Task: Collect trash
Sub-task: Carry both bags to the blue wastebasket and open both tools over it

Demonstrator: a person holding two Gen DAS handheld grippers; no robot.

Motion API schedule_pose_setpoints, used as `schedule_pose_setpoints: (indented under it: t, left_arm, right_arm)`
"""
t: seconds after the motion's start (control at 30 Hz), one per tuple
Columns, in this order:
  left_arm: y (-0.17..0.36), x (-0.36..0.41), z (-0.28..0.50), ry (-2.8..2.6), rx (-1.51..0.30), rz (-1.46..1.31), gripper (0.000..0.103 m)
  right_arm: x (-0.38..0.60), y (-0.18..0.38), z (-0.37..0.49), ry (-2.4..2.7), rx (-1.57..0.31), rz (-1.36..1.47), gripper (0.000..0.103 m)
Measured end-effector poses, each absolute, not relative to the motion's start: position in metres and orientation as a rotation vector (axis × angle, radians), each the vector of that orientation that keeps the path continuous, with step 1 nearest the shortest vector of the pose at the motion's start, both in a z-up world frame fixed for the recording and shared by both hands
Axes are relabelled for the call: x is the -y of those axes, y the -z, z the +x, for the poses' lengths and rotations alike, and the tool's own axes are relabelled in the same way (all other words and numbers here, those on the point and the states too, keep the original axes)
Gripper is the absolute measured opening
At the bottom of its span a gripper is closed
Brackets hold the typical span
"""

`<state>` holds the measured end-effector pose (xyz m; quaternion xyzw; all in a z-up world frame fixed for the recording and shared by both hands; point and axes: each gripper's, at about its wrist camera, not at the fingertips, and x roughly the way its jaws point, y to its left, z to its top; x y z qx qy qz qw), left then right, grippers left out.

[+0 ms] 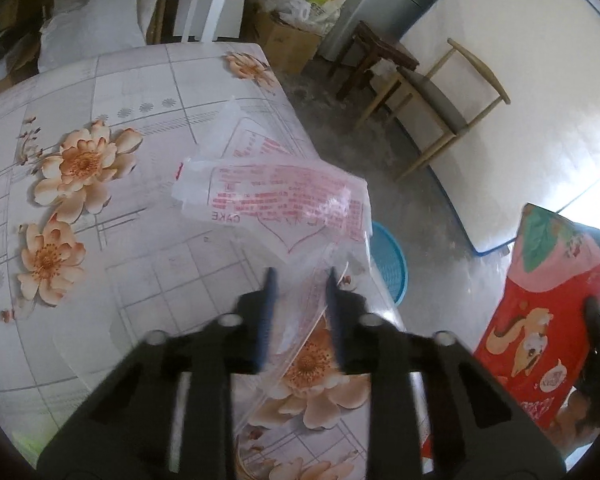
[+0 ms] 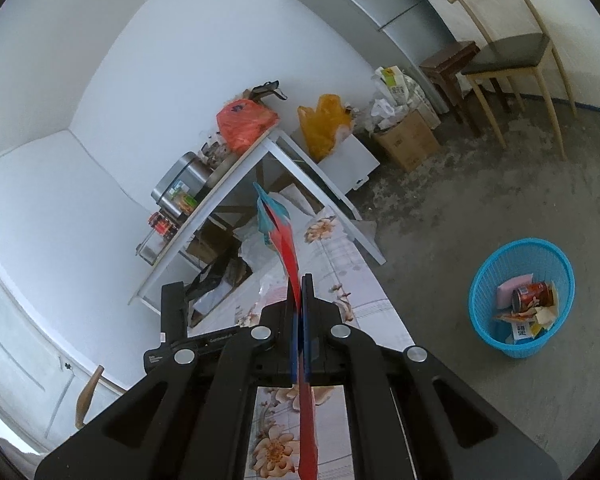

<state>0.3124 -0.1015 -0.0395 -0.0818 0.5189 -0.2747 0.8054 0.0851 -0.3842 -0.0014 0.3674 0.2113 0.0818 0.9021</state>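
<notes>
Left gripper (image 1: 300, 276): jaws partly apart around the near corner of the clear wrapper (image 1: 276, 204); the blur hides whether the pads press the film, so I cannot tell if it has hold.
Clear wrapper: crumpled, red-printed, on the floral table (image 1: 140, 92) at the edge nearest the blue basket (image 1: 392, 264).
Right gripper (image 2: 301, 286): shut tight on the red snack bag (image 2: 290, 248), held edge-on over the table, up and left of the basket.
Basket: on the floor beside the table, already holding a can and scraps.
Risk – slip: thin, slick film may slide out if only a corner is pinched.
Risk – miss: a light wrapper could drift and land beside the basket – the same goes for the flat bag if it is let go from over the table.
</notes>
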Motion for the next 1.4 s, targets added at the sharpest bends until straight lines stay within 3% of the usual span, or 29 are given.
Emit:
schedule_pose_setpoints:
  t: [0.2,0.77,1.17,1.4]
  left_arm:
    - [0.032,0.095,0.308,0.598,-1.075,-0.165,0.0]
    - [-0.072,0.076,0.262,0.684,-0.798,-0.182,0.0]
    - [-0.112,0.187,0.218,0.96,-0.763,-0.066,0.0]
    - [-0.091,0.278,0.224,1.057,-0.848,0.008,0.0]
  right_arm:
    - [0.386,0.003,0.086,-0.175,-0.439,0.769,0.002]
    - [0.403,-0.019,0.053,-0.122,-0.329,0.759,0.002]
    - [0.473,-0.023,-0.021,0.139,-0.19,0.81,0.002]
    - [0.514,0.01,-0.035,0.252,-0.194,0.886,0.002]
